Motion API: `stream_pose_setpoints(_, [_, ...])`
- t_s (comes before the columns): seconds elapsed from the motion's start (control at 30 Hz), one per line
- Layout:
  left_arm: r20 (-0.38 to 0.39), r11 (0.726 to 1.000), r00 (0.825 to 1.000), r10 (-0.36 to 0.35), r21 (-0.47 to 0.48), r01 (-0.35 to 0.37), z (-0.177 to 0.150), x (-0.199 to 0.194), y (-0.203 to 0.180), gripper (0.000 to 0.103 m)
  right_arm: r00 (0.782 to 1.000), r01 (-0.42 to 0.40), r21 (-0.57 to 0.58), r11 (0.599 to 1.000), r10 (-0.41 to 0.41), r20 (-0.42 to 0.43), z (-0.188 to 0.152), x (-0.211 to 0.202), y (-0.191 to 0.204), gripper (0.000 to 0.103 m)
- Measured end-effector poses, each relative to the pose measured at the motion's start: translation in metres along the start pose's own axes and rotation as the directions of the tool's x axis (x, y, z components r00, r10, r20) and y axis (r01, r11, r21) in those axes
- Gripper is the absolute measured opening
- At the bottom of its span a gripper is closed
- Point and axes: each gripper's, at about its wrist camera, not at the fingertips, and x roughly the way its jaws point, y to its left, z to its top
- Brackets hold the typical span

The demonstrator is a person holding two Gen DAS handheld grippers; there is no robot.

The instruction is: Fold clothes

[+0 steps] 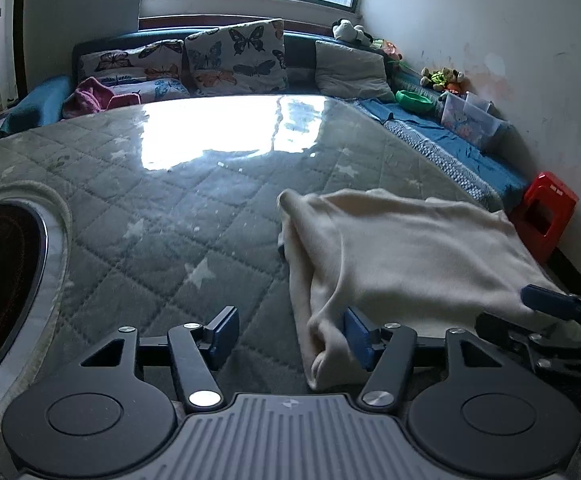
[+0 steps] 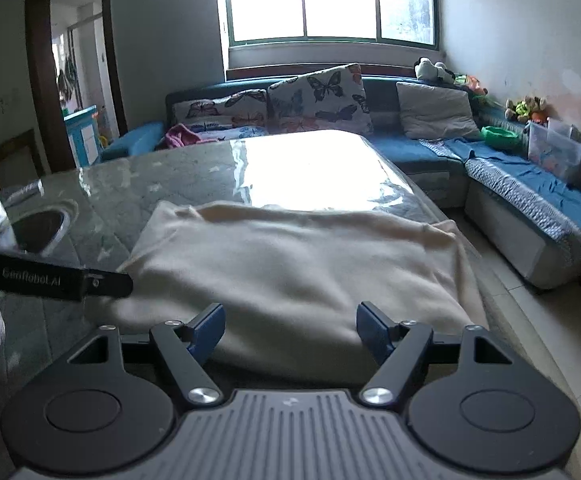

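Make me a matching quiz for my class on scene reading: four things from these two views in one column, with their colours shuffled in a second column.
Things:
1. garment
2. stool
3. bowl on the sofa
4. pads of the left tool

Colours:
a. green
b. blue
c. cream
d. red

Pairs: 1-c, 2-d, 3-a, 4-b
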Motion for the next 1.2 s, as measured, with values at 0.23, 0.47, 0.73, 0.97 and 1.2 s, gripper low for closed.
stream_pose_setpoints(0.23, [0.002, 1.0, 1.0, 0.004, -0.004, -0.004, -0.004, -0.005, 0.004, 0.065, 1.0, -0.021, 0.013, 1.0, 0.021, -0.004, -0.004, -0.011, -0.003, 0.074])
stream_pose_setpoints(0.47, [0.006, 1.0, 1.0, 0.012, 0.0, -0.012, -0.006, -0.011, 0.006, 0.065, 0.998, -0.069, 0.0, 0.998, 0.069, 0.015, 0.005, 0.0, 0.008, 0.074])
stream_pose_setpoints(0.73, [0.018, 1.0, 1.0, 0.015, 0.016, -0.015, -0.007, -0.017, 0.003, 0.065, 0.998, -0.063, -0.023, 0.998, 0.063, 0.006, -0.011, -0.01, 0.01, 0.074])
stream_pose_setpoints(0.97, [0.004, 1.0, 1.0, 0.021, 0.02, -0.021, -0.01, -0.013, 0.004, 0.065, 0.999, 0.04, 0.068, 0.997, -0.041, 0.018, -0.012, -0.017, -0.032, 0.074])
stream_pose_setpoints(1.2, [0.006, 0.999, 1.0, 0.027, 0.038, -0.027, -0.009, -0.015, 0.002, 0.065, 0.998, 0.056, 0.123, 0.991, -0.06, 0.03, -0.011, -0.024, -0.056, 0.075])
